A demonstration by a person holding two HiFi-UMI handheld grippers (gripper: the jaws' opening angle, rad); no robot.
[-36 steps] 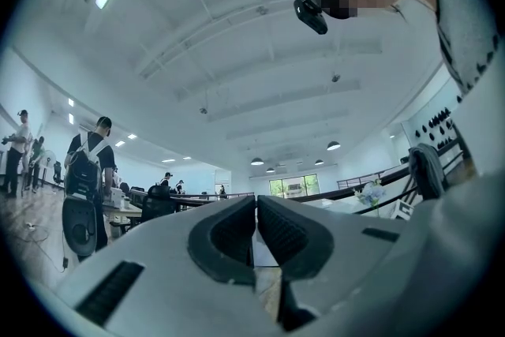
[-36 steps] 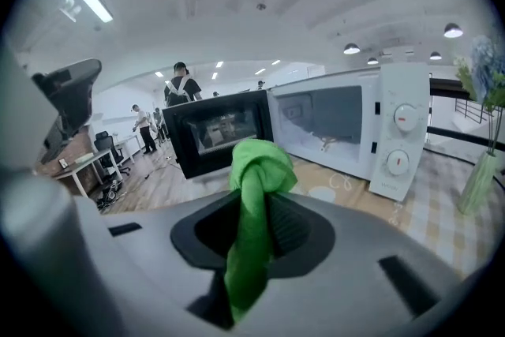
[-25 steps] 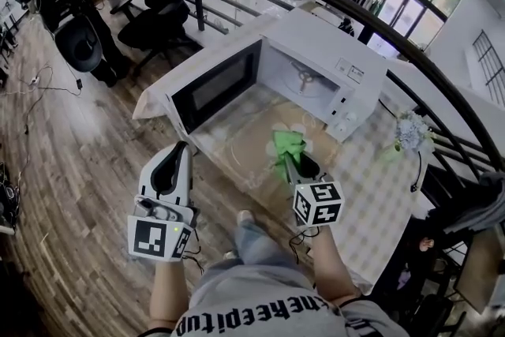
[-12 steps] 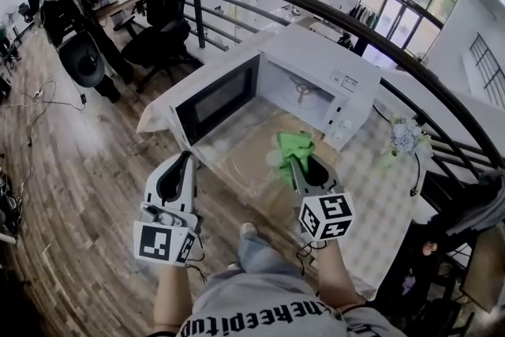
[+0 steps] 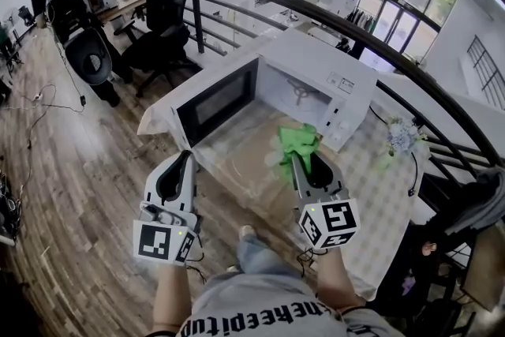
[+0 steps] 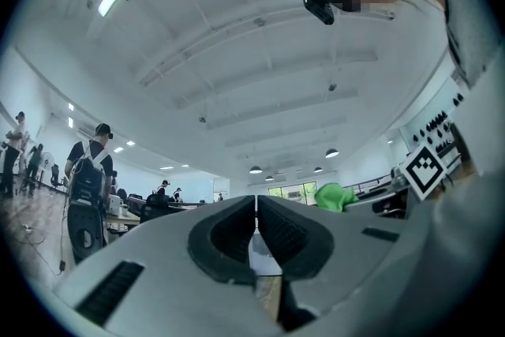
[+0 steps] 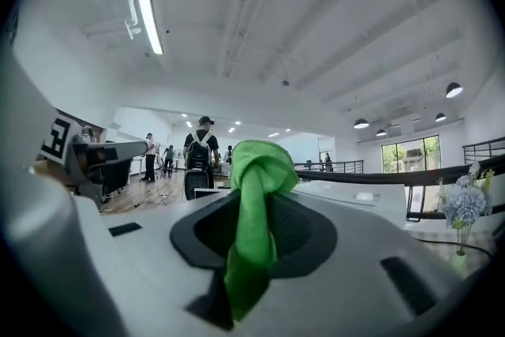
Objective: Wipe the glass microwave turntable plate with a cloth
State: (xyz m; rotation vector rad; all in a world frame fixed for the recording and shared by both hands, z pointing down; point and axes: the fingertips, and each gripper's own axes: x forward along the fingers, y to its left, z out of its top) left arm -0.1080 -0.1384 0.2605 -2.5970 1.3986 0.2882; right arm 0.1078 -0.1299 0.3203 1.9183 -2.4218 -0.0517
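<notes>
Cloth [image 5: 297,143], bright green, sits clamped in the right claw [image 5: 296,159], bunched past the jaw tips and trailing back between them. The left claw [image 5: 187,159] has its jaws pressed together on nothing. The glass turntable plate [image 5: 241,154] lies on the checked surface [image 5: 371,193] between the two claws, just left of the right claw's tip, before the open microwave [image 5: 316,75]. Lettering on the person's shirt [image 5: 260,316] reads upside down and cannot be made out.

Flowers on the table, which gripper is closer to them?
Right. The right gripper, holding the green cloth, is left of the flowers; the left gripper is farther left, by the microwave door.
</notes>
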